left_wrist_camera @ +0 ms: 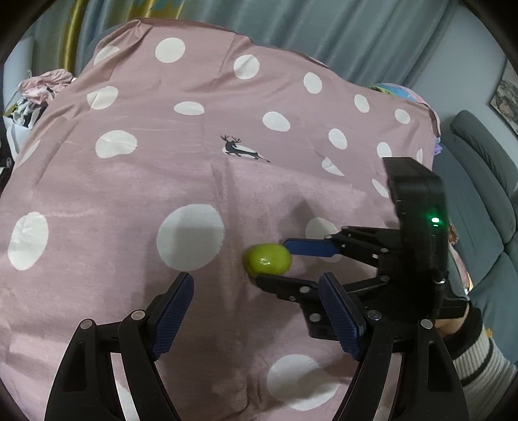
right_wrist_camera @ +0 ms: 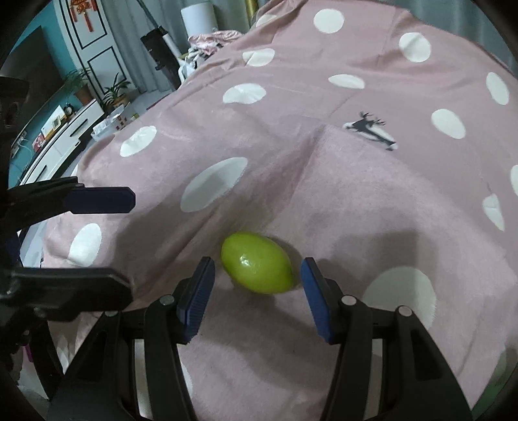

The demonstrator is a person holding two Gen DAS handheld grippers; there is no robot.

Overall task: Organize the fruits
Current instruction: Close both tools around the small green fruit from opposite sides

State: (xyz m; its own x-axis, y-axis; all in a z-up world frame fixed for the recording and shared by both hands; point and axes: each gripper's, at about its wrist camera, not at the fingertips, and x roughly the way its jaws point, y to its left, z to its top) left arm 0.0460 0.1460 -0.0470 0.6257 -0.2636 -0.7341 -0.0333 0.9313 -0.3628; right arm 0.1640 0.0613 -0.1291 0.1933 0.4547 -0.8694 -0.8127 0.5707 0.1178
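Fruit: one green fruit, smooth, glossy and egg-shaped, lay on the pink cloth; in my right wrist view it sat just below the centre of the frame, in my left wrist view at lower centre.

Surface: a pink cloth with white dots and a small dark deer print covered whatever was under it; I could not tell if that was a desk or a bed.

Right tool: my right tool pointed steeply down at the fruit, its blue pads standing one on each side of it. In the right wrist view a gap showed between each pad and the fruit, so the jaws stood partly apart and gripped nothing. In the left wrist view the same tool came in from the right of the frame, its two finger ends right at the fruit; from there I could not tell whether they touched.

Left tool: my left tool stood wide and empty at the bottom of its own frame, the fruit just above and between its fingers but clear of them. In the right wrist view it showed at the left edge.

Hand: my right hand, in a striped cuff, showed at the lower right of the left wrist view.

Room: grey-blue curtains hung in the upper part of the frame, and a grey sofa stood at right.
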